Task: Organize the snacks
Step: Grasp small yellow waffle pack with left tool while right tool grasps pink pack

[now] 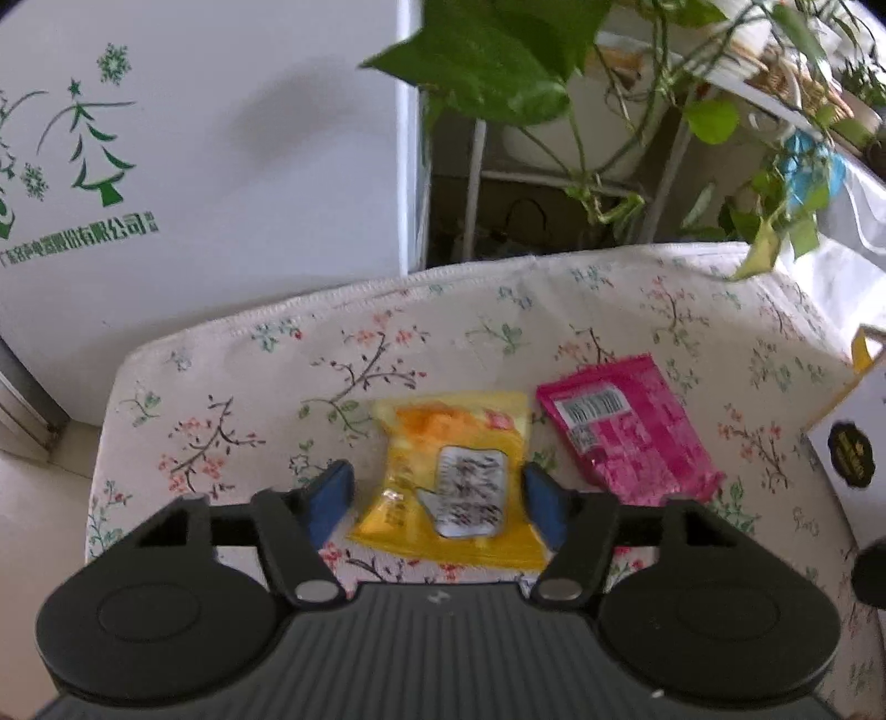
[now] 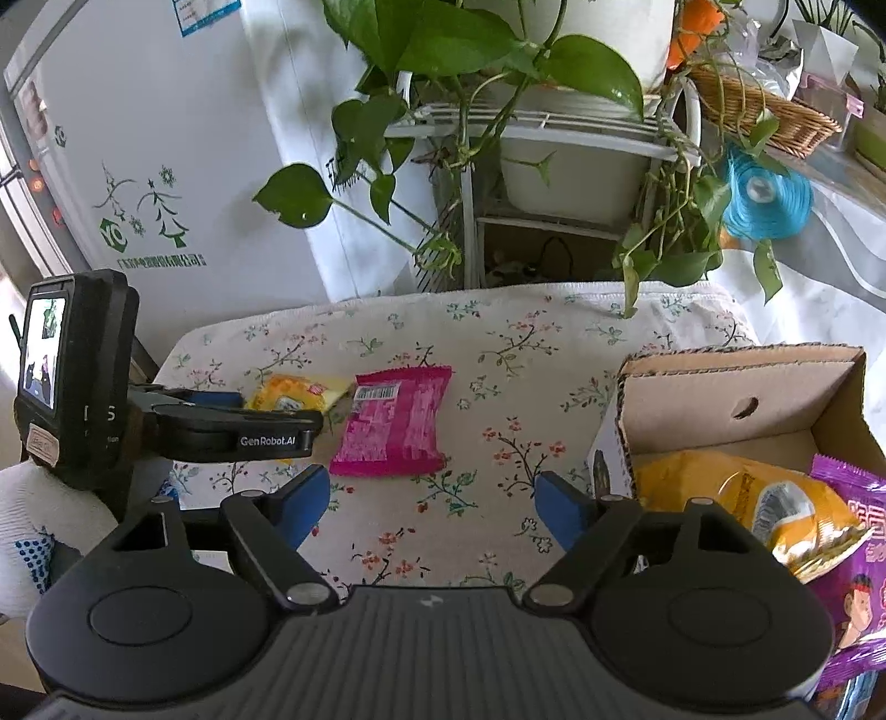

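A yellow snack packet lies on the floral cloth, between the blue pads of my left gripper. The right pad is at the packet's edge, and a thin gap shows at the left pad. To its right lies a pink packet, barcode side up. In the right wrist view the pink packet is ahead and slightly left of my right gripper, which is open over bare cloth with nothing in it. My left gripper reaches over the yellow packet there.
An open cardboard box at the right holds a yellow bag and a purple packet. A gloved hand holds the left gripper. Behind the table are a white cabinet with green print and a trailing plant on a rack.
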Action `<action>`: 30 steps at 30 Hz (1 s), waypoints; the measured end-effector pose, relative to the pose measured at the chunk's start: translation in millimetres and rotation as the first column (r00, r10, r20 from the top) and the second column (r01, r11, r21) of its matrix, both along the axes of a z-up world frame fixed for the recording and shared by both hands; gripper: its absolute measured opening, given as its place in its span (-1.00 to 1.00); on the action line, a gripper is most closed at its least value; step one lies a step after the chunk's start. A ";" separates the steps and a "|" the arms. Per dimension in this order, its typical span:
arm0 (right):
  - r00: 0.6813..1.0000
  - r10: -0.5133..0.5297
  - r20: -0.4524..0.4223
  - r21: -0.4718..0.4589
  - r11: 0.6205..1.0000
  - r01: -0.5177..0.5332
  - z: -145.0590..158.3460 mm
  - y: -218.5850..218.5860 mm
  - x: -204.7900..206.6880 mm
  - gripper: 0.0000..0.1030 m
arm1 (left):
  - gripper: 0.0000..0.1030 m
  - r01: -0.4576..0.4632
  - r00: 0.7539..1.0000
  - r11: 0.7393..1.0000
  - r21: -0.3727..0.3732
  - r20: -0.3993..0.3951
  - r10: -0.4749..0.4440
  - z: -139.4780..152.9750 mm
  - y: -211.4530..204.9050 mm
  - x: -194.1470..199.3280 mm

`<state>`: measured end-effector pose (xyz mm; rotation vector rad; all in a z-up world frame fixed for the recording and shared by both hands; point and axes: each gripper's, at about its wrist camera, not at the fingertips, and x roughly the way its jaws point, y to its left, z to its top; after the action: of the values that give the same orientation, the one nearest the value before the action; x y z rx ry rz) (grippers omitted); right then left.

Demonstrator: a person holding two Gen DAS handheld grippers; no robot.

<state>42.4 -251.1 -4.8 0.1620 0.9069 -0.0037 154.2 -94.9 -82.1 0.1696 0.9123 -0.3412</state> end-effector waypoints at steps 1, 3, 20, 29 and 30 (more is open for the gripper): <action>1.000 0.004 -0.003 -0.002 1.000 -0.004 -1.3 0.9 0.0 0.67 | 0.13 0.012 1.000 1.000 0.002 0.004 -0.012 -0.3 0.1 -1.1; 1.000 0.014 -0.008 -0.011 1.000 -0.014 -4.1 3.5 -0.7 0.65 | 0.03 0.026 1.000 1.000 -0.010 -0.003 -0.026 1.6 2.4 -2.4; 0.997 -0.082 -0.006 0.002 0.997 0.082 -41.9 33.5 31.5 0.55 | -0.02 -0.067 0.997 0.997 -0.039 -0.052 0.065 13.4 48.9 -1.6; 0.991 -0.128 -0.033 -0.087 0.988 0.125 -52.7 51.2 76.4 0.60 | -0.03 -0.074 0.995 0.997 -0.030 -0.076 0.072 12.5 53.8 -1.2; 0.990 -0.134 -0.040 -0.094 0.987 0.130 -54.1 51.8 78.5 0.60 | -0.03 -0.072 0.994 0.997 -0.019 -0.081 0.071 11.8 52.8 -1.6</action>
<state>120.9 -199.3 -58.9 0.1370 0.9385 -0.1722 152.5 -42.1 -70.3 0.1034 0.9917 -0.2930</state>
